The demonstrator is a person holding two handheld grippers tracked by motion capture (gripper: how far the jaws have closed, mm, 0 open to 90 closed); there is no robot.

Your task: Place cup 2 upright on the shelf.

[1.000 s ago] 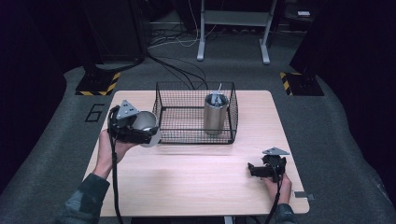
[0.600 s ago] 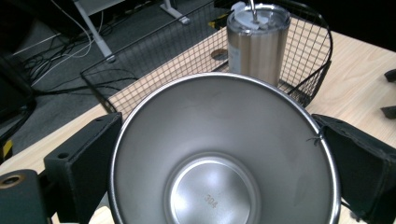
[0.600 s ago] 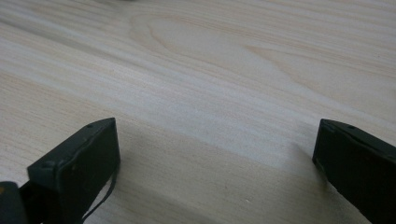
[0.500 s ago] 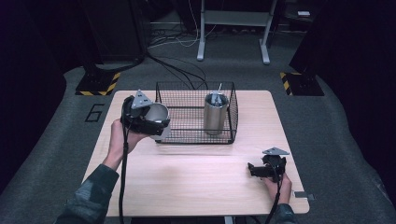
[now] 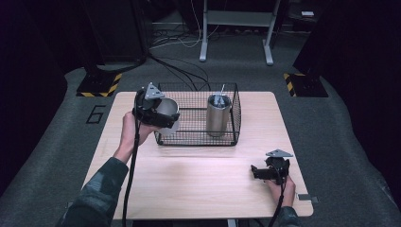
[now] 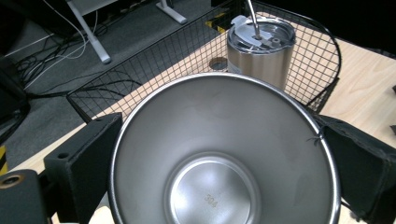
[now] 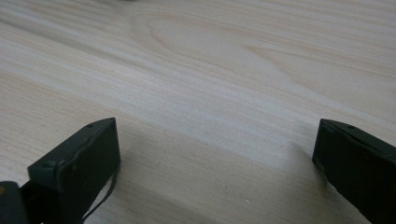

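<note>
1. The left gripper [image 5: 158, 113] clamps a shiny open steel cup [image 6: 224, 154] at the left rim of the black wire basket [image 5: 196, 137].
2. A lidded steel tumbler [image 5: 218, 114] stands inside the basket.
3. The right gripper [image 5: 265, 172], jaws spread and holding nothing, rests on the pale wooden table [image 5: 203, 179].

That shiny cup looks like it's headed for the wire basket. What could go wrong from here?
The steel cup is smooth and held only by its sides in the left tool, so it might slip. It hangs at the wire basket edge; its bottom could catch the rim. The lidded tumbler with a straw already stands inside, so a careless drop might knock it over. The right tool rests open on the table, too far to help.
</note>
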